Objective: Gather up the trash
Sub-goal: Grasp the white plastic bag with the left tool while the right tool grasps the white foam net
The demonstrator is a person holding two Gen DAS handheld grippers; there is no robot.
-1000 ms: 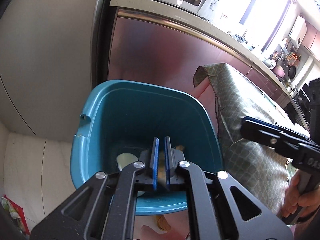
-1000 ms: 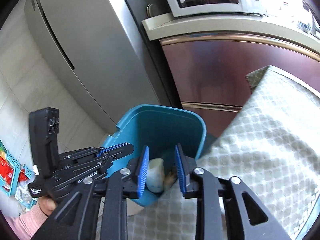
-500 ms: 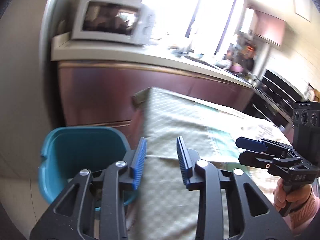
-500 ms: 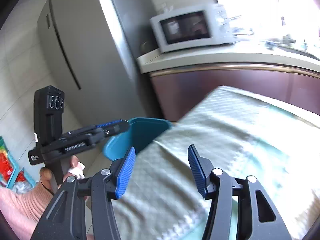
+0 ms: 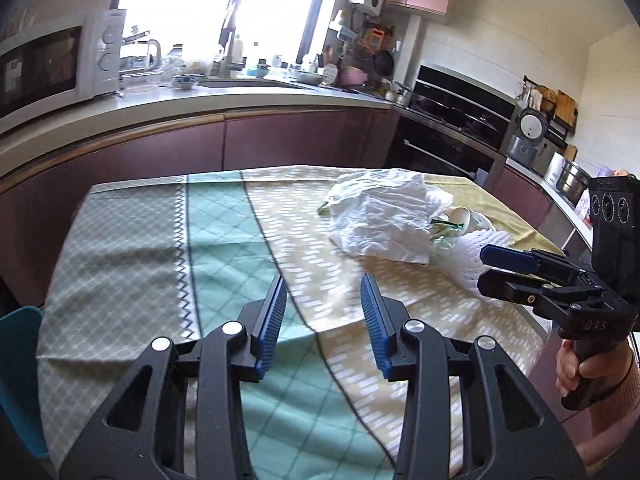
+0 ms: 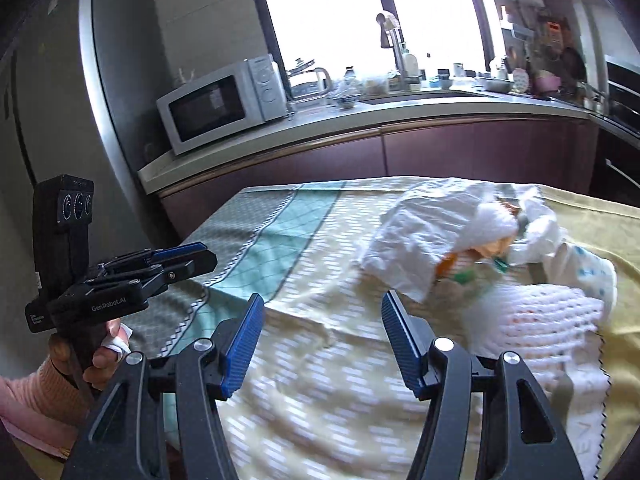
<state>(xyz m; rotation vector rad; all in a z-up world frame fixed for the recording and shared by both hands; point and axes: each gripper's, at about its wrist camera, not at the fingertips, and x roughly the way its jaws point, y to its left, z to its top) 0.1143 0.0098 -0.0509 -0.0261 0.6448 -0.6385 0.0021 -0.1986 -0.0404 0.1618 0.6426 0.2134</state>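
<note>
My left gripper [image 5: 323, 322]: jaws opening, nothing between them; aimed down over bare tablecloth [image 5: 224, 240]
My right gripper [image 6: 320, 340]: jaws opening wider, empty; readied, I judge, for bulky trash
Trash: crumpled white bag [image 6: 432, 232], foam net [image 6: 540, 316], paper cup [image 5: 466, 216]; ahead, to my right
Bin [image 5: 18, 360]: low, at my left edge

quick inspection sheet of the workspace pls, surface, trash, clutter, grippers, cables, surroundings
surface: table under a patterned tablecloth
job's things: crumpled white plastic bag, white foam net and a paper cup piled at the far right; teal bin at the table's left edge
clutter: nothing seen
grippers: left gripper and right gripper both opening, nothing between the fingers
cables: nothing seen
surroundings: microwave, sink tap, fridge
</note>
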